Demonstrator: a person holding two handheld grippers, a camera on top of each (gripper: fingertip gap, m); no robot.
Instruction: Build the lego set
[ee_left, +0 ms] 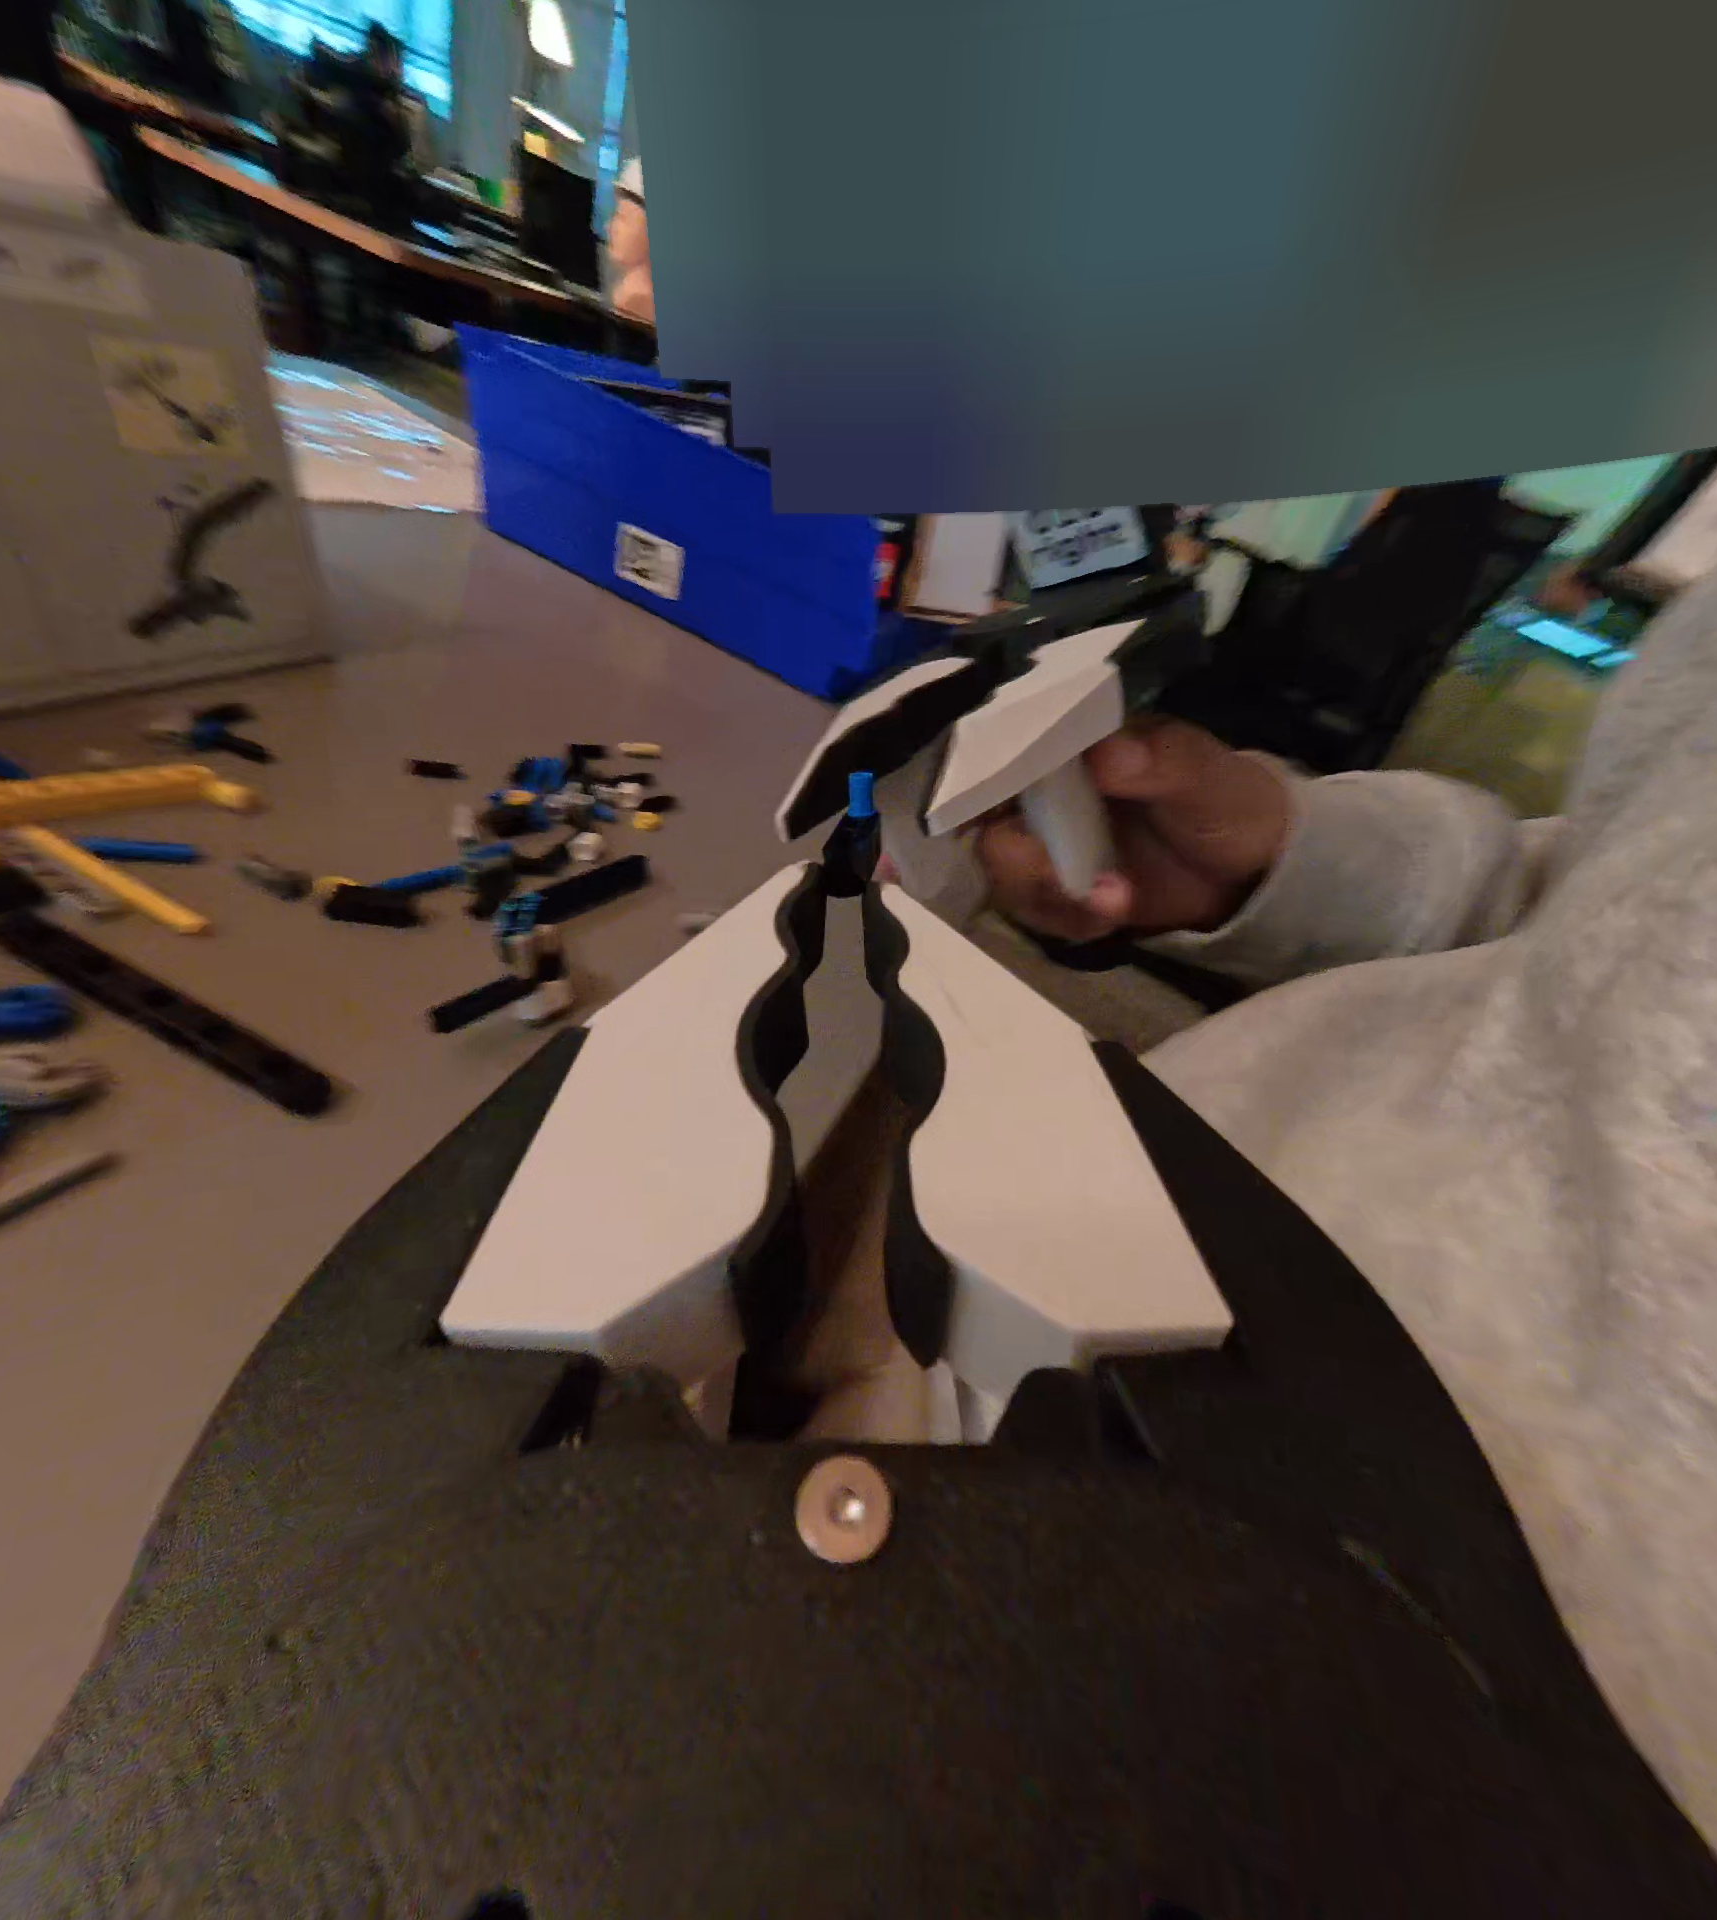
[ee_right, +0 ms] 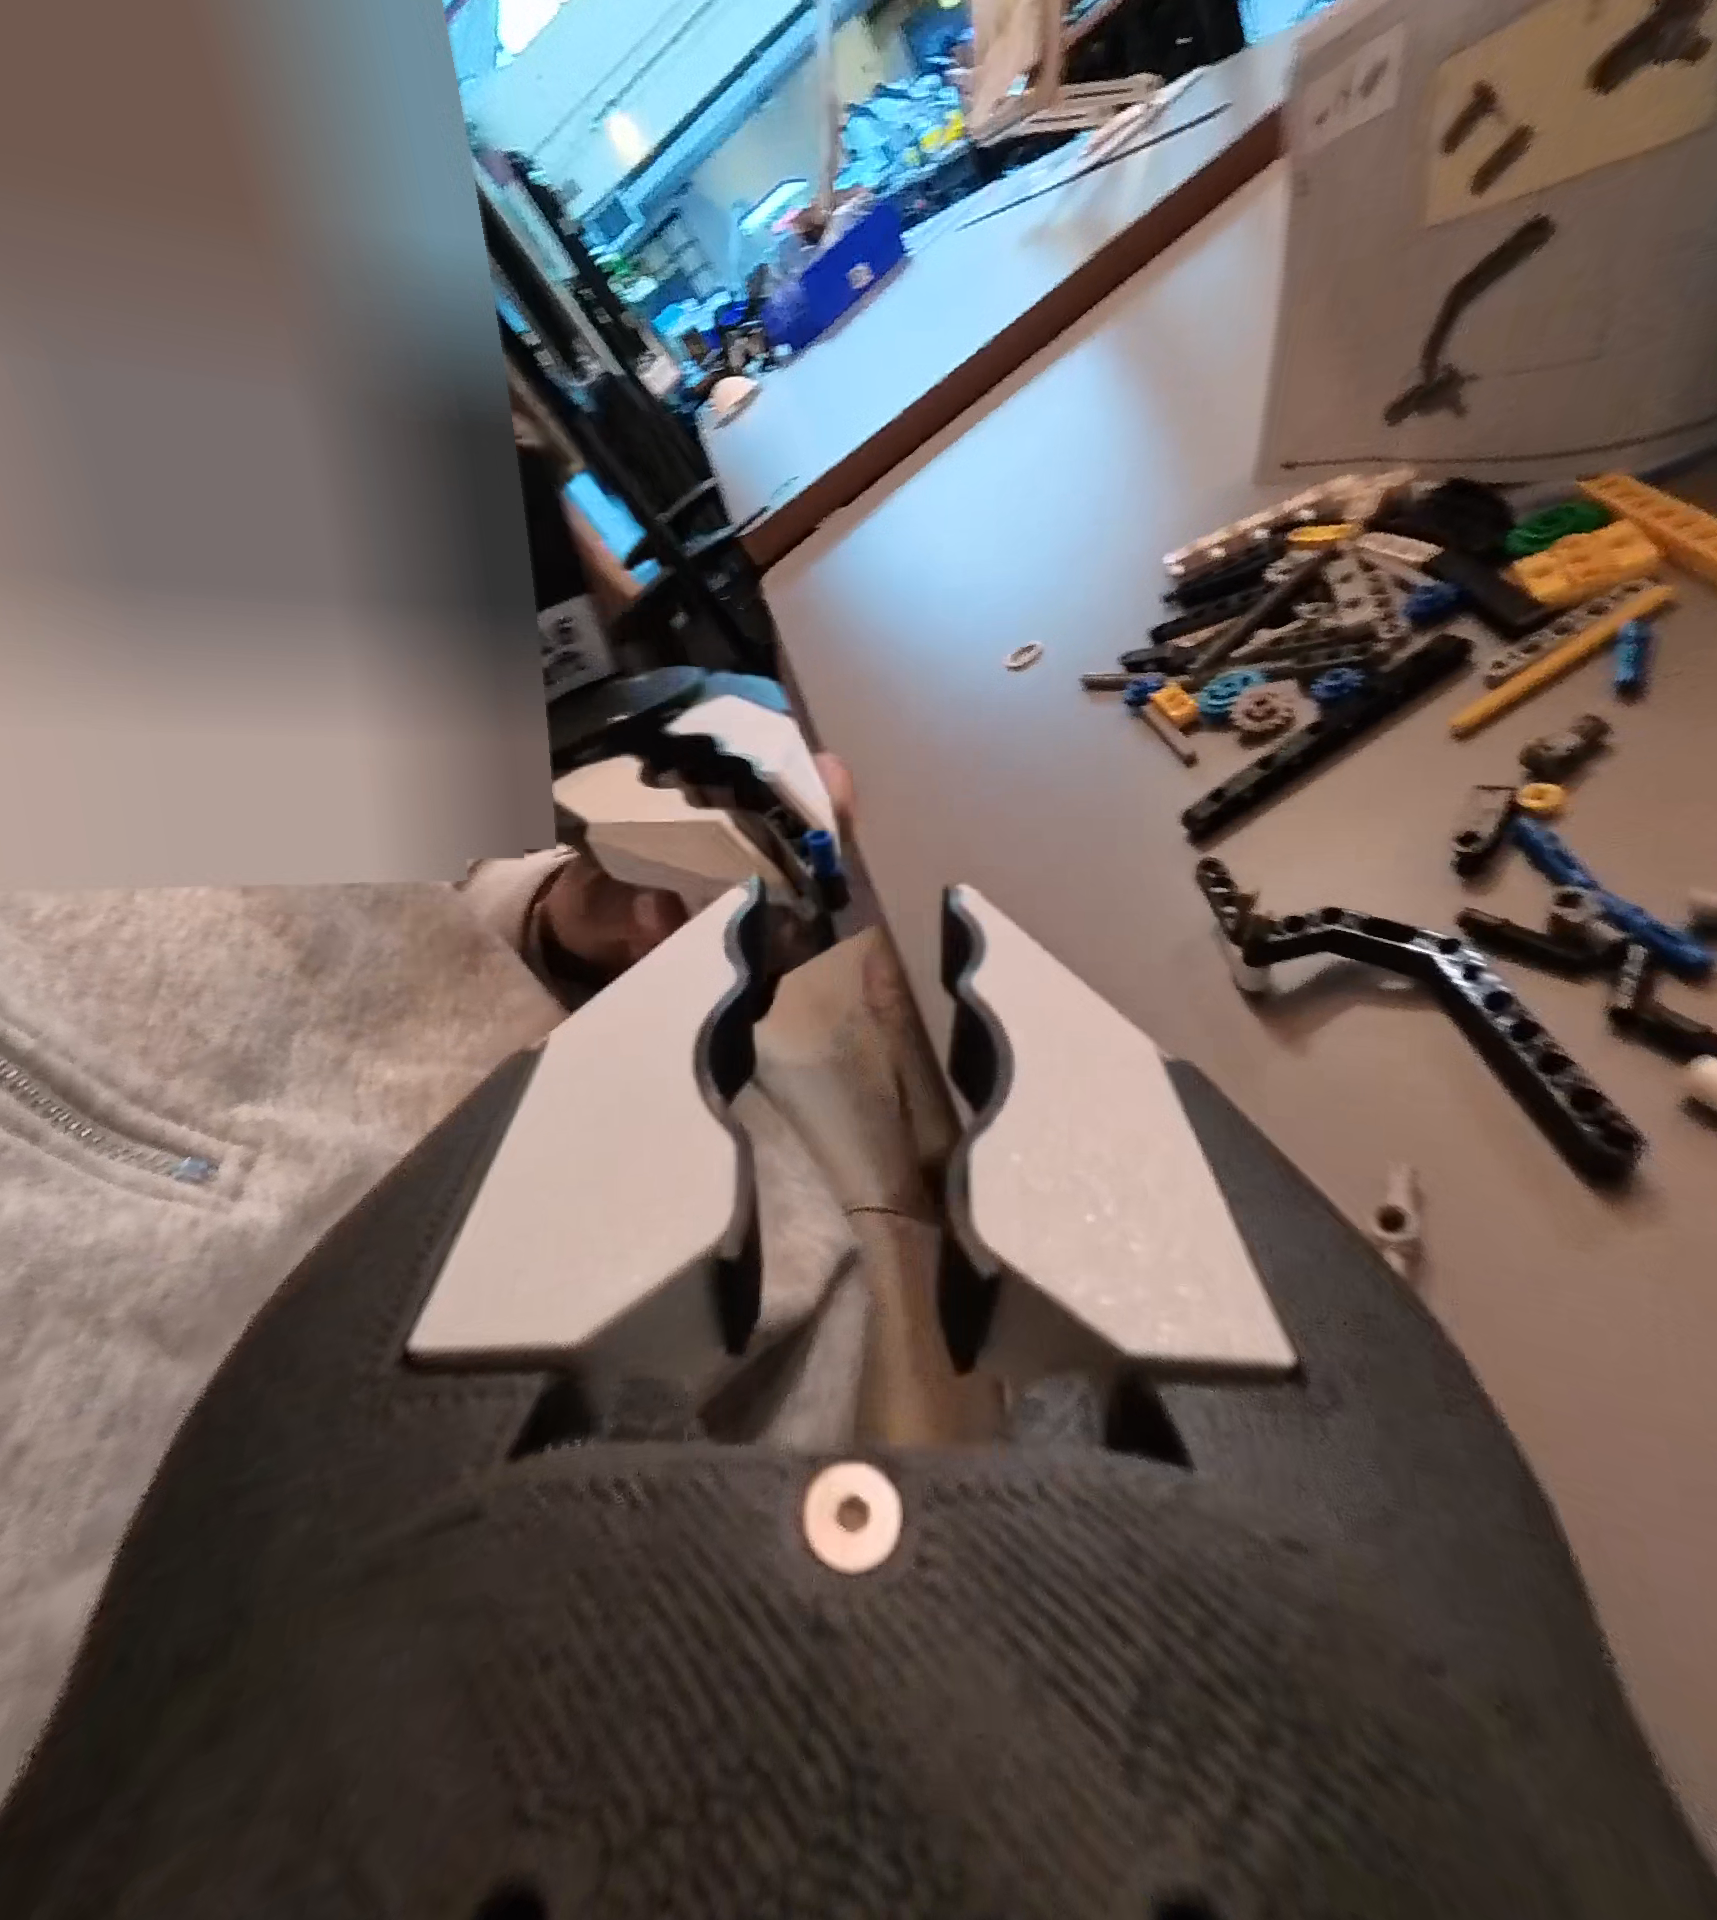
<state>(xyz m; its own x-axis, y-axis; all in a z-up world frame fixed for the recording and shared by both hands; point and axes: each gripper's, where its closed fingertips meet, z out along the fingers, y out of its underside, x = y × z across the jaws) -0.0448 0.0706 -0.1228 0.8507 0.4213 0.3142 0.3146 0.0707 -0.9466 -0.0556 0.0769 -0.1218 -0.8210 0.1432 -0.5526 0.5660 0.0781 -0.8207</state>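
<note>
Pin work: left gripper (ee_left: 841, 883) pinches a black connector with blue pin (ee_left: 860, 798), raised off the table; right gripper (ee_right: 849, 904), jaws apart, should approach squarely, then press

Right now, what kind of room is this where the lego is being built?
Probably a workshop or lab. Loose lego pieces lie scattered on a long grey worktable, a blue storage bin stands at its far side, and further benches crowded with equipment fill the blurred background.
</note>
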